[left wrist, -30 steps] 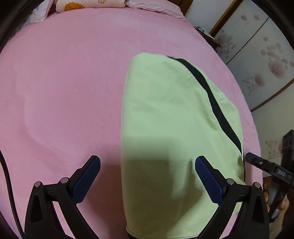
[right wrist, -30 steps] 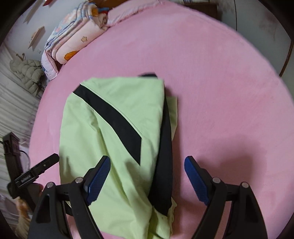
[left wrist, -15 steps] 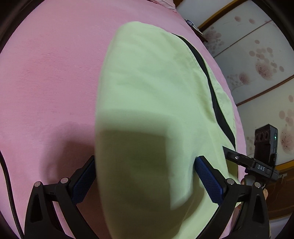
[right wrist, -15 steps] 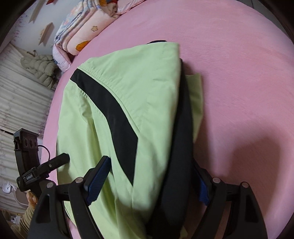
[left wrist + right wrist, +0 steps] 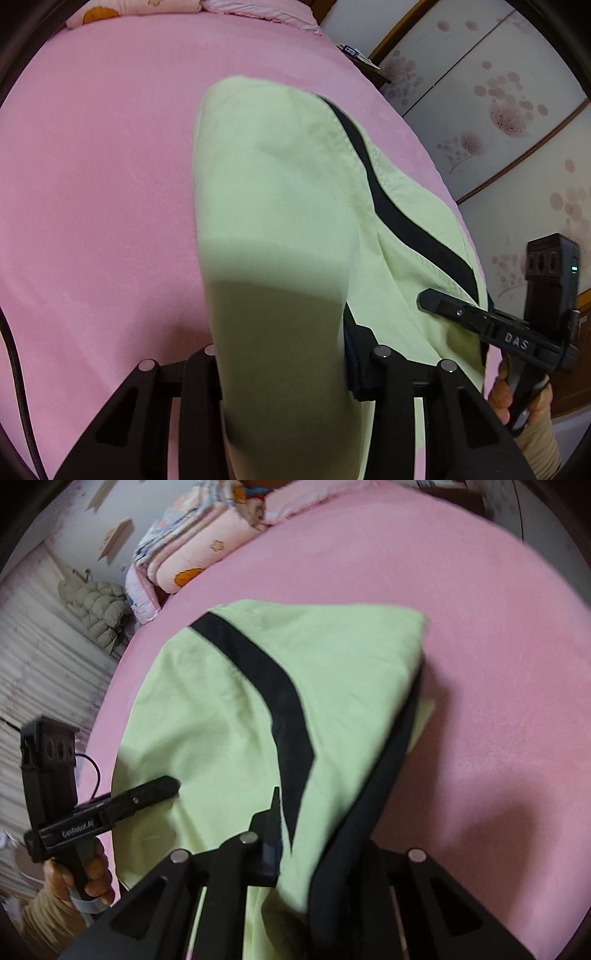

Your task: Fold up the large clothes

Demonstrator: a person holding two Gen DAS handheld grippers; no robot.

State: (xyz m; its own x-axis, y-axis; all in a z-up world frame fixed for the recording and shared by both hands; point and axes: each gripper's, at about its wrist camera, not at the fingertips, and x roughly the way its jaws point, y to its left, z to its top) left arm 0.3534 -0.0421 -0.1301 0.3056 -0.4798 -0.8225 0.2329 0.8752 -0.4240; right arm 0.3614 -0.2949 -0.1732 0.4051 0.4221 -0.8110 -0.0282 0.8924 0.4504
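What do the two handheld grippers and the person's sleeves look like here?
Both the left gripper and the right gripper are matte black angular frames with silver rivets and dark blue ribbed pads. One carries white lettering, and a black cable trails from the left. The sleeves are beige knit.

jacket: matt woven cloth | bedcover: soft fleecy cloth

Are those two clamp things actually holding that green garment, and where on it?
Yes. Both have just closed on the near end of the light green garment: the left gripper pinches its plain green edge, the right gripper its black-trimmed edge.
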